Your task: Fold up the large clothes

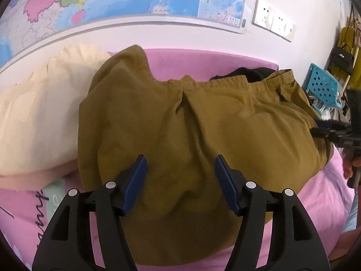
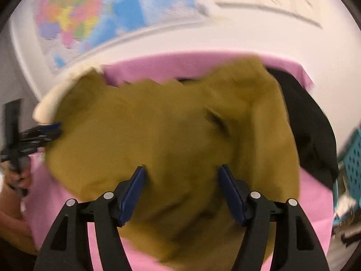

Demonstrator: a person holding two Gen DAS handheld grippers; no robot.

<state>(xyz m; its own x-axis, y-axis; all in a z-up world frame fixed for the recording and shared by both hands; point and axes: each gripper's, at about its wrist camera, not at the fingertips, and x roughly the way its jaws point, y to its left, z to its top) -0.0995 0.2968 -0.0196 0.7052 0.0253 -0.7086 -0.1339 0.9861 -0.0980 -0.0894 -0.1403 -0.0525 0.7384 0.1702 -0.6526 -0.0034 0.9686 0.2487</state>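
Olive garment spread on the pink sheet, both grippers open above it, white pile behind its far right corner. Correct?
Not quite. The pile behind the olive garment's far right corner is black, not white; the right wrist view shows it. Left gripper and right gripper are open above the pink sheet.

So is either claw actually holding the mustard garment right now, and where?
No. Both the left claw and right claw are open above the mustard garment, with nothing between the fingers.
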